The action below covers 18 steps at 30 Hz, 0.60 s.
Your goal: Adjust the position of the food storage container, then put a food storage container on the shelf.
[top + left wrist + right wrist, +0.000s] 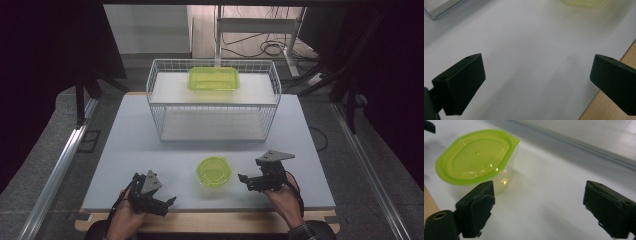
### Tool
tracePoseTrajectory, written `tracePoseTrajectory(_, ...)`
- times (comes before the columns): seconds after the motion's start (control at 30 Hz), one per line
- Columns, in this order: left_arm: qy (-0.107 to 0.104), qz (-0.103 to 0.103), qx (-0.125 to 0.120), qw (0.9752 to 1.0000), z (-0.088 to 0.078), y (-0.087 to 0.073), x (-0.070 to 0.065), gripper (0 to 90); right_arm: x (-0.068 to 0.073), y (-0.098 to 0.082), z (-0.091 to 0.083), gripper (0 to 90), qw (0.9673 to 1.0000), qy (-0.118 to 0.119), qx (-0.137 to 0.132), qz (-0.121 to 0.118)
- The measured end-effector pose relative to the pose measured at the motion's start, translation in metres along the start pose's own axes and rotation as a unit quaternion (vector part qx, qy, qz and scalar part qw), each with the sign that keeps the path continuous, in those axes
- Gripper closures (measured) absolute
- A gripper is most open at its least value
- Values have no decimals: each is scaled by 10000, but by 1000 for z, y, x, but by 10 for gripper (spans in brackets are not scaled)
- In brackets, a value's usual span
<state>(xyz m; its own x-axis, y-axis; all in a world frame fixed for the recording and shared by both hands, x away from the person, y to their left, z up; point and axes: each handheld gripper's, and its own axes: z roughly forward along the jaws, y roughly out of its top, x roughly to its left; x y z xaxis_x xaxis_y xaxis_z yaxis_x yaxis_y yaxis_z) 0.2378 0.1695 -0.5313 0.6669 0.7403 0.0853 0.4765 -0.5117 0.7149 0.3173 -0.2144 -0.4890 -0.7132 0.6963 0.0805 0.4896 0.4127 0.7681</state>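
Item: round green-lidded tub (214, 170), upright on the white bench (125, 150), near its front edge. My right tongs (244, 181) lay just beside it at 3 o'clock, spread, nothing between them. My left tongs (169, 202) rested at 8 o'clock, spread and empty. Wire basket (155, 95) stood at 12 o'clock.

Black grippers (170, 201) (243, 178) (grey three-cornered plates), trailing cables.

A lab: rigged table (150, 150), floor cables (265, 47), metal frame (295, 30).
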Motion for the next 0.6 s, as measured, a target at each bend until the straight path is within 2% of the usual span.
tracePoseTrajectory(0.2,9,11,20,10000,0,0,0,0,-2,-6,6,36,9999,47,139,-17)
tracePoseTrajectory(0.4,20,76,73,9999,1,-1,0,0,1,-4,10,7,9996,163,201,137)
tracePoseTrajectory(0.57,22,91,111,9999,2,-1,-1,0,4,0,11,0,9994,202,236,140)
tracePoseTrajectory(0.6,32,111,129,9999,3,-1,-1,0,4,2,12,0,9991,285,230,230)
